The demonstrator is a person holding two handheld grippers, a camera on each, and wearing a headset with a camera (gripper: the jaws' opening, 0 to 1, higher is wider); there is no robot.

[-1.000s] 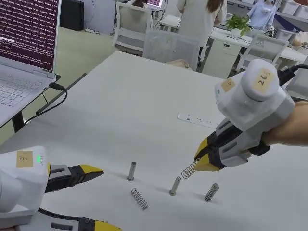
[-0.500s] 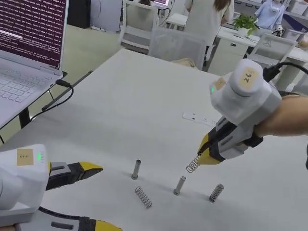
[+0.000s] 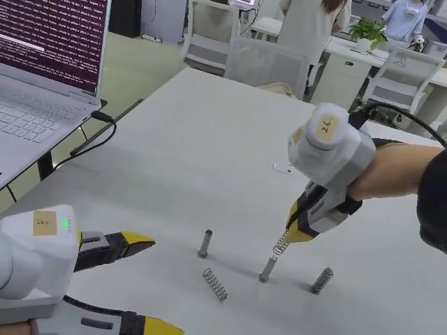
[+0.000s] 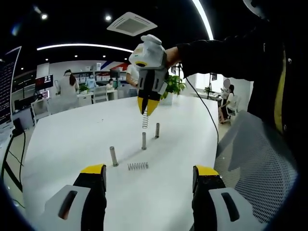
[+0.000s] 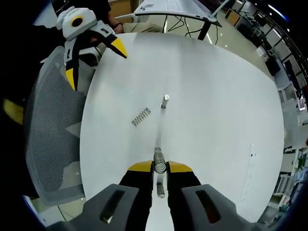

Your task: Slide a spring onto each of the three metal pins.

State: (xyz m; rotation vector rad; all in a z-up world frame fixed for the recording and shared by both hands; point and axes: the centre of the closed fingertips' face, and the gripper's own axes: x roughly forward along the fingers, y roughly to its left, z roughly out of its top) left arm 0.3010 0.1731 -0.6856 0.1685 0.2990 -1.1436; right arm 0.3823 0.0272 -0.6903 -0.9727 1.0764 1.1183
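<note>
Right gripper point(image 3: 295, 234): jaws clamped on a spring point(image 3: 281, 243), tilted, lower end just above the middle pin point(image 3: 267, 268). Left gripper point(image 3: 155, 285): jaws wide apart, nothing held, low over the table point(image 3: 181, 160). Loose spring point(image 3: 216, 284) lies flat near the left pin point(image 3: 205, 243). The right pin point(image 3: 322, 280) carries a spring.

Bright, even office light from ceiling strips point(image 4: 203, 21) on white worktop point(image 3: 209, 146), mild sheen, faint soft shadows beside pins point(image 3: 204, 244); head view sharp up close, softer far back; both gripper views bend hard at edges, left one darker overhead.
</note>
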